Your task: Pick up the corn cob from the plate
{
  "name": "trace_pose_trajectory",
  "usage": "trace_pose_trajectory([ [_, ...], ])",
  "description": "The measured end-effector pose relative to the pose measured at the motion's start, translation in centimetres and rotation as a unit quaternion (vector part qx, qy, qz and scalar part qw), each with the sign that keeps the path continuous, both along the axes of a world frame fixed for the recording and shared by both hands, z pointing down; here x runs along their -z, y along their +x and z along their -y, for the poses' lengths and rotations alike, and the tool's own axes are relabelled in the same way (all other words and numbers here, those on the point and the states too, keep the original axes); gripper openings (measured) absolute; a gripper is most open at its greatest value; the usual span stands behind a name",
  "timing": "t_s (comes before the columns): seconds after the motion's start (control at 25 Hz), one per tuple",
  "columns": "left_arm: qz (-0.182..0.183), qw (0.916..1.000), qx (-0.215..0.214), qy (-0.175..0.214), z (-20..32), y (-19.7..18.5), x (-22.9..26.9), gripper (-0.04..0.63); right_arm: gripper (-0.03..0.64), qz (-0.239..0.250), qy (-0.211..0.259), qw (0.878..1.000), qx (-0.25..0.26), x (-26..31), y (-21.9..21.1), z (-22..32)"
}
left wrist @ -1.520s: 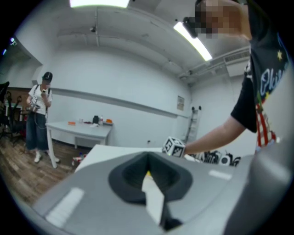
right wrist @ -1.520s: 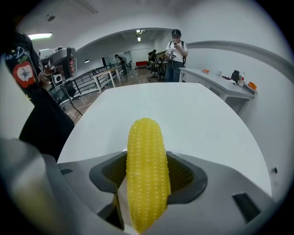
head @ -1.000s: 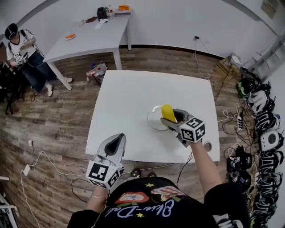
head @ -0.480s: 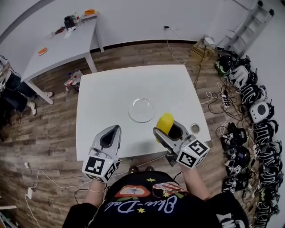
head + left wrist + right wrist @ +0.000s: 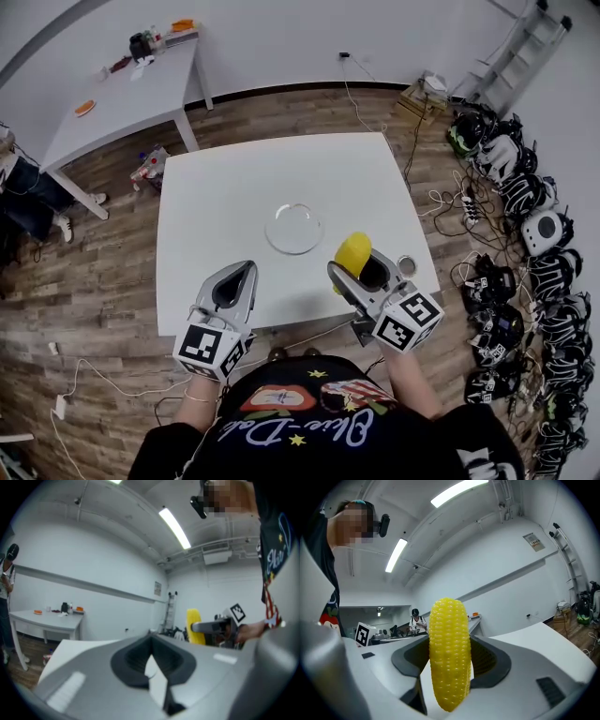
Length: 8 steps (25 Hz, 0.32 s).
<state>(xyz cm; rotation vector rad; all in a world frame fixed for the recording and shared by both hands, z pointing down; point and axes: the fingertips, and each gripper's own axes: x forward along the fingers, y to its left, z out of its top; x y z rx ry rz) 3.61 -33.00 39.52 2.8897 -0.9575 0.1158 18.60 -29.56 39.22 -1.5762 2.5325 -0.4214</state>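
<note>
We hold the corn cob (image 5: 450,653) upright, pinched between the jaws of our right hand-held gripper (image 5: 359,269). It is lifted off the clear plate (image 5: 294,228), over the near right part of the white surface (image 5: 206,206). Our left hand-held gripper (image 5: 247,270) hovers beside it, jaws pressed together on nothing.

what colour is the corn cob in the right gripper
Bright yellow; the corn cob shows best in the right gripper view.

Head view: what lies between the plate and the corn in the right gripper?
Nothing. The head view shows only bare white table between the plate and the corn, which the right gripper holds.
</note>
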Motion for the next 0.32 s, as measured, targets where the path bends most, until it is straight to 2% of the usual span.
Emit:
trace_pose_trajectory([
  [0.32,0.003,0.9999,0.011,-0.005,0.1,-1.2,-0.2,-0.003,0.259,-0.009,-0.006,1.0,-0.007,-0.3,-0.4,0.1],
])
